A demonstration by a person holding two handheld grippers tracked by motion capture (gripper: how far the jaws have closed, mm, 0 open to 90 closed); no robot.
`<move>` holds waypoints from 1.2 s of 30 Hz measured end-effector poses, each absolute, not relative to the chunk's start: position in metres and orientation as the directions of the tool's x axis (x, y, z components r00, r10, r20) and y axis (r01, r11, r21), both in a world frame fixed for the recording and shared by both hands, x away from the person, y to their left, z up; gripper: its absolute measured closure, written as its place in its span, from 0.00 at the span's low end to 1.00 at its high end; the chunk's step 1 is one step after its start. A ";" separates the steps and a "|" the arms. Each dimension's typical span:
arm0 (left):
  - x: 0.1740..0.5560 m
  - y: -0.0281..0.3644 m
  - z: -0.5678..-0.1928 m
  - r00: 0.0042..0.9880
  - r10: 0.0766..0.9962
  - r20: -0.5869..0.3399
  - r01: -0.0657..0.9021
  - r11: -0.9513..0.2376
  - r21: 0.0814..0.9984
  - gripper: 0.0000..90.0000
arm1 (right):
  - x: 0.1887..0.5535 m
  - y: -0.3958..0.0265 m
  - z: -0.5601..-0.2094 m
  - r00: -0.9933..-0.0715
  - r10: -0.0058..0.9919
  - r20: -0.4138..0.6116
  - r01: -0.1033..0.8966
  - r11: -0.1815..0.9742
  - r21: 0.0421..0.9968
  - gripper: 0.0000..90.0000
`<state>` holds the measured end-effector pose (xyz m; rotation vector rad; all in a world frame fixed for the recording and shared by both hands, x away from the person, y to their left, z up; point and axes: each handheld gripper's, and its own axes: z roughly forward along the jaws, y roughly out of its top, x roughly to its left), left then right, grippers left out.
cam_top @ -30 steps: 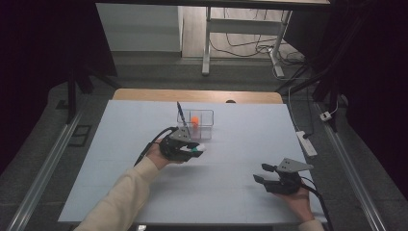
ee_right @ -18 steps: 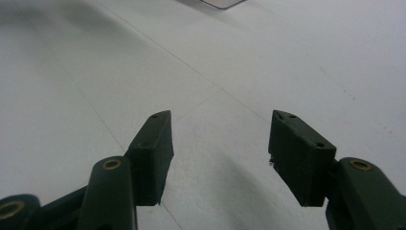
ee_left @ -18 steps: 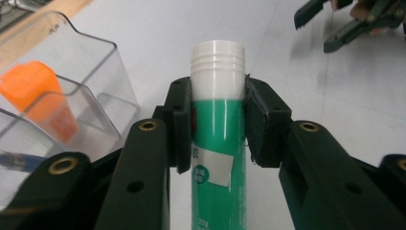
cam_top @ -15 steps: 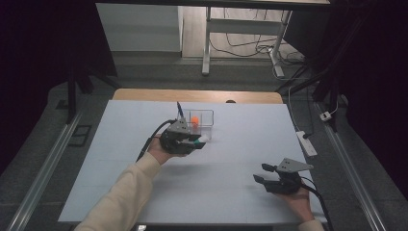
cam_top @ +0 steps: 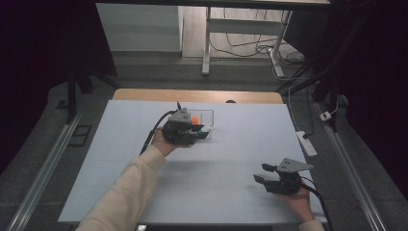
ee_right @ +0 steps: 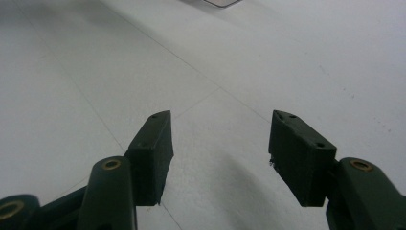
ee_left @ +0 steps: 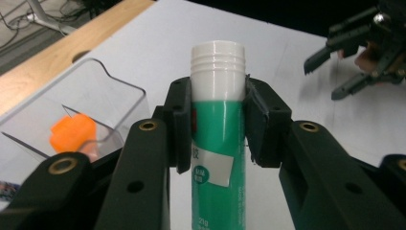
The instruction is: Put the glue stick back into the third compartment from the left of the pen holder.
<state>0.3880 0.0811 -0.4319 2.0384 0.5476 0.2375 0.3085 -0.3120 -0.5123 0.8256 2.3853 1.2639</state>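
- glue stick (ee_left: 218, 129), green body with a white ribbed cap, sits clamped between both pads of the left gripper (ee_left: 218, 122), cap end jutting past the jaws.
- left gripper (cam_top: 185, 129) is held above the pale table (cam_top: 231, 159), just beside a clear plastic box (cam_top: 204, 115) near the table's far edge.
- orange piece (ee_left: 73, 132) lies inside that box.
- right gripper (ee_right: 218, 143) has its jaws spread apart with nothing between them, low over bare table at the near right corner (cam_top: 269, 179).
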 end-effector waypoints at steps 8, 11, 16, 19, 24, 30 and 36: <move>0.400 0.077 -0.429 0.873 0.486 -0.052 0.280 -0.411 0.868 0.72 | 0.309 -0.312 -0.513 -0.783 0.622 -0.007 0.343 0.442 0.829 0.45; 0.404 0.077 -0.427 0.869 0.491 -0.064 0.288 -0.397 0.871 0.72 | 0.309 -0.313 -0.513 -0.786 0.619 -0.004 0.344 0.441 0.829 0.45; 0.411 0.075 -0.424 0.864 0.499 -0.060 0.291 -0.399 0.869 0.72 | 0.309 -0.313 -0.513 -0.783 0.622 -0.007 0.344 0.443 0.828 0.45; 0.415 0.075 -0.423 0.863 0.501 -0.065 0.296 -0.396 0.869 0.72 | 0.309 -0.313 -0.513 -0.784 0.620 -0.002 0.344 0.438 0.831 0.45; 0.421 0.073 -0.422 0.859 0.508 -0.066 0.301 -0.396 0.867 0.72 | 0.309 -0.313 -0.513 -0.783 0.622 -0.002 0.343 0.435 0.832 0.45; 0.428 0.072 -0.419 0.852 0.518 -0.073 0.312 -0.391 0.866 0.72 | 0.309 -0.313 -0.514 -0.782 0.623 -0.003 0.346 0.438 0.830 0.45; 0.434 0.070 -0.418 0.847 0.526 -0.074 0.318 -0.390 0.864 0.72 | 0.310 -0.313 -0.514 -0.781 0.624 -0.005 0.346 0.440 0.829 0.45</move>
